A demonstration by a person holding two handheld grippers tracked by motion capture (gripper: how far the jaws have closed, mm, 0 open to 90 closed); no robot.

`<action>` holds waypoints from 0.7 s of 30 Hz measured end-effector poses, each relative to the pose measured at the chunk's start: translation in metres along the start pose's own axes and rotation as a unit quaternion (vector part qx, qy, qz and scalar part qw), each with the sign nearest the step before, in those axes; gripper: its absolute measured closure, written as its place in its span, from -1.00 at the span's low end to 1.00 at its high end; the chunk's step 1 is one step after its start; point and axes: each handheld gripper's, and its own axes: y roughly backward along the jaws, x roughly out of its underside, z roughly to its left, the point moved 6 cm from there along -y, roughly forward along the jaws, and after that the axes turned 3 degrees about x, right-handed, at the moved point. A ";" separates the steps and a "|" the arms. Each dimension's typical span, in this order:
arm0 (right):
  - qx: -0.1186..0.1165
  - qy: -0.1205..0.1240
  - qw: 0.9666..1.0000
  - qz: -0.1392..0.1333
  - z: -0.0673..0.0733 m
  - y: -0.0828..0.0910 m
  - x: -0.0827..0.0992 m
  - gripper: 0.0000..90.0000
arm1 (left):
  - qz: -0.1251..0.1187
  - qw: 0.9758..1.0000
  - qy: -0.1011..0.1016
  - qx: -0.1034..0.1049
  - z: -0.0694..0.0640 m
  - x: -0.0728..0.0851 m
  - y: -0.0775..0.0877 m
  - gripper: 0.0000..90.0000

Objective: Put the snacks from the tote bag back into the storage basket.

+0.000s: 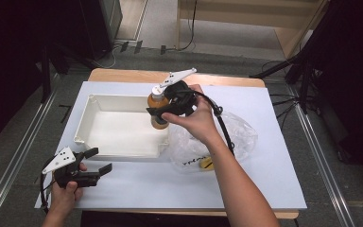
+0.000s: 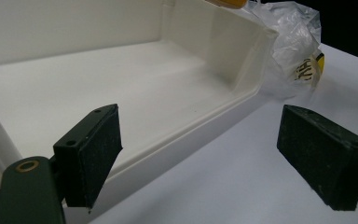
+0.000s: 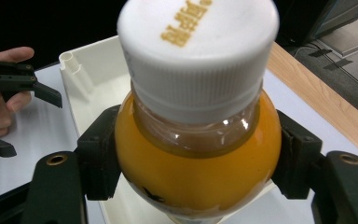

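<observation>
Right now we see the right gripper (image 1: 163,112) squeezing a bottle (image 1: 158,109) of orange drink, one black pad on each side of its round body. The bottle stands upright over the right end of the white tray (image 1: 90,124), about halfway between near and far. We cannot tell if its bottom touches the tray floor, because the hand and the gripper cover it. In the right gripper view its white cap (image 3: 198,51) has gold writing, too blurry for us to read, and the bottom of the bottle is cut off.

Just right of the tray lies a crumpled clear bag (image 1: 238,137). Something yellow (image 1: 207,163) sits inside near its front edge, maybe another cap, but we can't be sure through the plastic.

Our left gripper (image 1: 94,161) rests near the front left corner of the white table (image 1: 274,179). Its jaws stand wide apart with nothing between them, pointing at the tray's near wall.
</observation>
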 end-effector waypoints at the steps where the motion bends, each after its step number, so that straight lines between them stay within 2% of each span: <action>1: -0.001 -0.001 1.000 0.000 0.001 -0.001 0.000 -0.32 | 0.000 1.000 0.000 -0.001 0.000 0.000 0.000 -0.68; 21: 0.002 -0.001 1.000 0.009 -0.001 -0.012 0.008 -0.32 | 0.002 1.000 -0.003 0.000 0.000 0.000 0.000 -0.68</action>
